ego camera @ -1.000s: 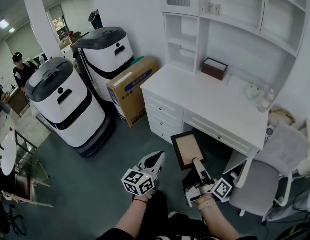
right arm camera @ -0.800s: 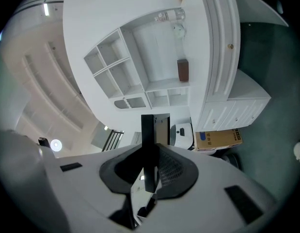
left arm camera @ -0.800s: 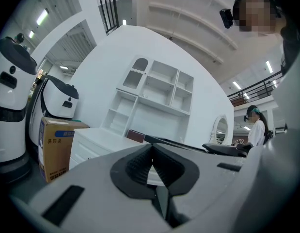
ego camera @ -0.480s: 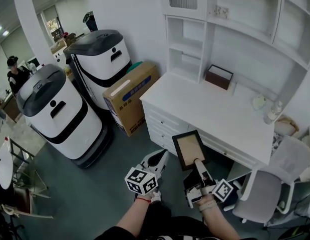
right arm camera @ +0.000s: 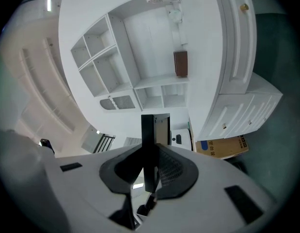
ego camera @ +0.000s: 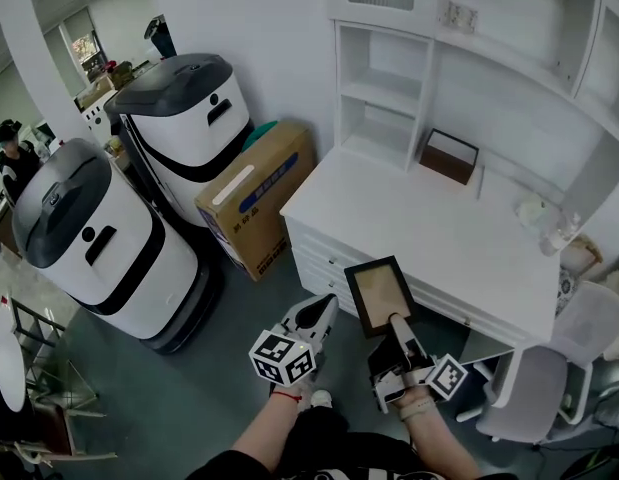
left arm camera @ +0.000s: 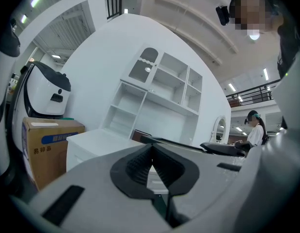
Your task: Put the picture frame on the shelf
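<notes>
Right gripper (ego camera: pixel 394 321) clamped on lower edge of black picture frame (ego camera: pixel 381 293), in front of white desk (ego camera: pixel 429 218); left gripper (ego camera: pixel 322 308) jaws together, holding nothing.

To your left stand a white-and-black rounded machine (ego camera: pixel 94 238) and a second one (ego camera: pixel 189 108) behind it, a cardboard box (ego camera: pixel 254 196) beside the white surface (ego camera: pixel 419 228), a brown box (ego camera: pixel 449 156) on it, and a grey chair (ego camera: pixel 539 378) at your right.
</notes>
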Action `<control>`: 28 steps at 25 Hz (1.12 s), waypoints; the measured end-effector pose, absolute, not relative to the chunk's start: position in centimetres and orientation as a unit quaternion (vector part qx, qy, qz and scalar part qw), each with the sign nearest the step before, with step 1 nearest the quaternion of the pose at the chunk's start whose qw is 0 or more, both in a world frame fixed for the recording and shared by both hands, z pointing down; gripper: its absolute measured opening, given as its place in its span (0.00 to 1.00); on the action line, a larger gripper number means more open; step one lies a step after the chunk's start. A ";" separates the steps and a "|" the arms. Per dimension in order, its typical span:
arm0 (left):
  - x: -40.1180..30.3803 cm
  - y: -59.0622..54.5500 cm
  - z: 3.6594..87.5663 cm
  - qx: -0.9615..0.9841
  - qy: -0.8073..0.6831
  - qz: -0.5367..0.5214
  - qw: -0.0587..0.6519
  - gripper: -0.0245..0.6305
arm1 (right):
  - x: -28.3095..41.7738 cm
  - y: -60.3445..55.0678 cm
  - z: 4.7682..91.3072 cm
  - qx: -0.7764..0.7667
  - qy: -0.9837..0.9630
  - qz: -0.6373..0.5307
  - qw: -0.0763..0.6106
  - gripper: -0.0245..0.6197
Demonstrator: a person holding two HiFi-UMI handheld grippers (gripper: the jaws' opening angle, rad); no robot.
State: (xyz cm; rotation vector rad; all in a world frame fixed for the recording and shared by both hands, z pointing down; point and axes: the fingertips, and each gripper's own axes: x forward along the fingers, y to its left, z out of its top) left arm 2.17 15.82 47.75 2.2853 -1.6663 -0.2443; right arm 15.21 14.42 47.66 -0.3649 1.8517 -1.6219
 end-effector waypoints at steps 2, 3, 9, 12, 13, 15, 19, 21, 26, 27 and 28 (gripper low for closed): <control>0.8 14.6 48.1 0.800 -0.574 -0.082 0.153 0.05 | 13.8 13.3 48.1 -0.146 0.702 -0.617 0.323 0.15; 0.1 14.0 48.3 0.802 -0.571 -0.080 0.155 0.05 | 13.1 12.8 48.3 -0.149 0.701 -0.617 0.324 0.15; -3.3 11.0 49.1 0.818 -0.549 -0.073 0.155 0.05 | 8.9 10.1 49.1 -0.162 0.698 -0.612 0.333 0.15; -4.9 9.8 49.5 0.821 -0.545 -0.074 0.154 0.05 | 7.0 9.0 49.0 -0.155 0.700 -0.608 0.342 0.15; -5.3 9.4 49.7 0.821 -0.545 -0.075 0.156 0.05 | 6.5 8.7 49.0 -0.154 0.700 -0.608 0.342 0.15; -5.9 9.0 50.1 0.819 -0.544 -0.077 0.162 0.05 | 5.6 8.2 49.2 -0.153 0.699 -0.610 0.339 0.15; -7.1 7.6 50.5 0.817 -0.545 -0.085 0.167 0.05 | 4.4 6.5 49.5 -0.150 0.702 -0.610 0.335 0.15; -7.6 6.8 50.7 0.817 -0.545 -0.085 0.168 0.05 | 3.7 5.5 49.7 -0.150 0.701 -0.611 0.334 0.15; -9.4 3.8 50.9 0.815 -0.549 -0.079 0.168 0.05 | 1.5 1.7 50.0 -0.145 0.698 -0.615 0.337 0.15; -9.8 3.0 50.9 0.814 -0.550 -0.078 0.169 0.05 | 1.0 0.9 49.9 -0.143 0.697 -0.616 0.337 0.15; -10.2 2.1 50.9 0.814 -0.551 -0.077 0.171 0.05 | 0.5 0.0 49.9 -0.141 0.698 -0.617 0.336 0.15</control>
